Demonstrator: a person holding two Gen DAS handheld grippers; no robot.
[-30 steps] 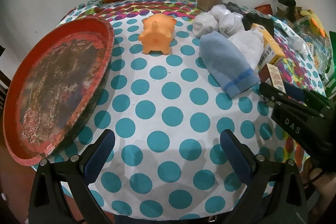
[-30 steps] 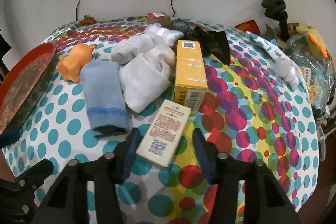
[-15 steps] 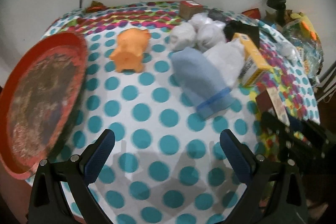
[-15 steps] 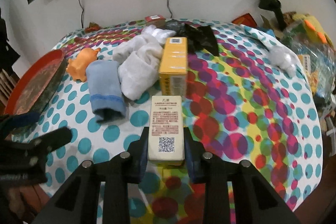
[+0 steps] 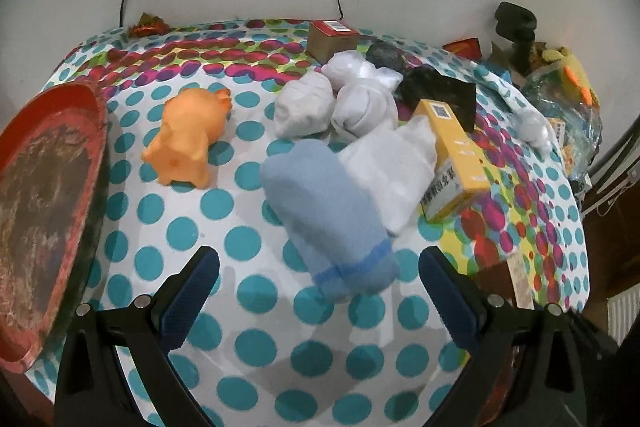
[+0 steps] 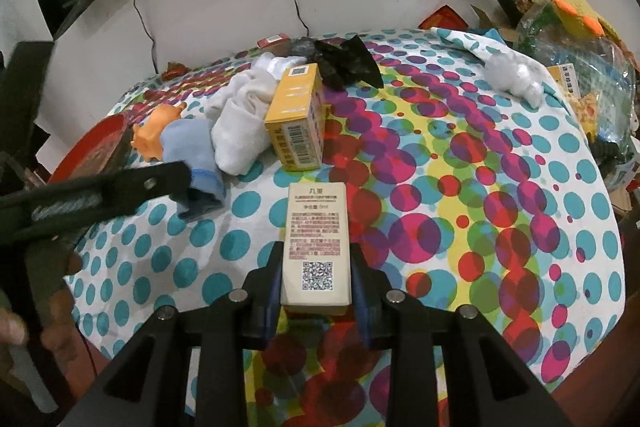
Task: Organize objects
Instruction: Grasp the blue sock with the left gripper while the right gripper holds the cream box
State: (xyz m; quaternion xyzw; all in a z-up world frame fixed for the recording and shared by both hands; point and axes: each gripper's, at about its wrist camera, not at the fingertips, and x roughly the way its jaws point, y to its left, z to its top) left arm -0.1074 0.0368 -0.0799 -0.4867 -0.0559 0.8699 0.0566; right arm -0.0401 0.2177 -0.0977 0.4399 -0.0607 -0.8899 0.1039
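Cream printed box lifted lengthwise; yellow box lying beside socks.

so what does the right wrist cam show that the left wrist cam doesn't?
Right wrist only: the right gripper shut on a beige box, printed face and QR code up; the left gripper from the side, over the blue sock's cuff.

Left wrist only: the left gripper's open jaws with nothing between them, and most of the red tray.

Both: blue sock, white socks, yellow box, orange pig toy, dotted tablecloth.
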